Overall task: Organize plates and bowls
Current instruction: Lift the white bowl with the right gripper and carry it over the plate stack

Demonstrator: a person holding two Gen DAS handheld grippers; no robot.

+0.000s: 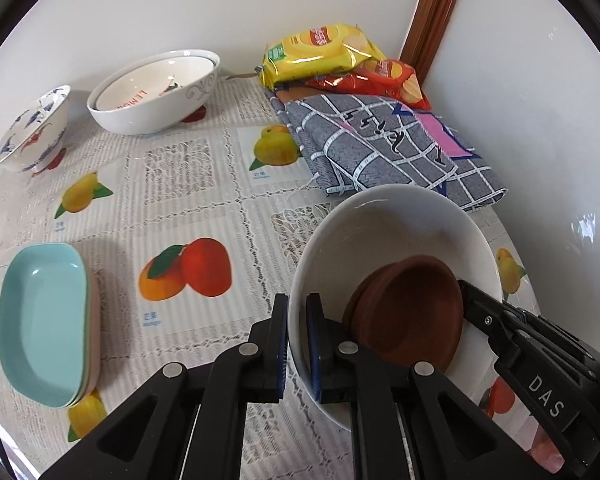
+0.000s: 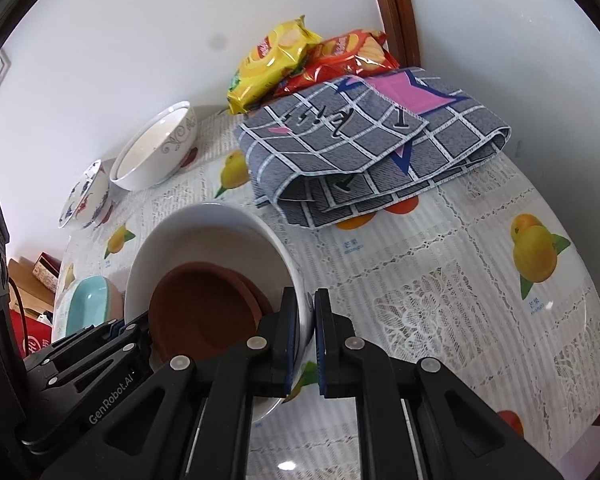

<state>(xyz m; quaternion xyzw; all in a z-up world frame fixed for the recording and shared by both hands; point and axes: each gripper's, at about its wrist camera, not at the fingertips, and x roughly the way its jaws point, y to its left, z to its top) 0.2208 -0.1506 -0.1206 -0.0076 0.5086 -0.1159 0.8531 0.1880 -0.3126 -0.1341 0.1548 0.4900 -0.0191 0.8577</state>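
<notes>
A plain white bowl [image 1: 380, 236] holds two stacked brown saucers [image 1: 412, 308]. My left gripper [image 1: 297, 344] is shut on the bowl's near rim. My right gripper [image 2: 307, 344] is shut on the opposite rim of the same white bowl [image 2: 204, 232], with the brown saucers [image 2: 200, 312] inside. The right gripper's body shows in the left wrist view [image 1: 524, 356]. A large white patterned bowl [image 1: 156, 92] with a smaller bowl nested in it sits at the back. A blue-and-red painted bowl [image 1: 32, 128] stands left of it. Stacked turquoise oblong dishes [image 1: 44, 320] lie at the left.
A folded grey checked cloth [image 1: 384, 144] lies at the back right with yellow and red snack bags [image 1: 324, 56] behind it. A fruit-print tablecloth [image 1: 188, 208] covers the table. White walls and a wooden frame [image 1: 436, 16] close the back corner. Boxes sit beyond the table's left edge [image 2: 32, 280].
</notes>
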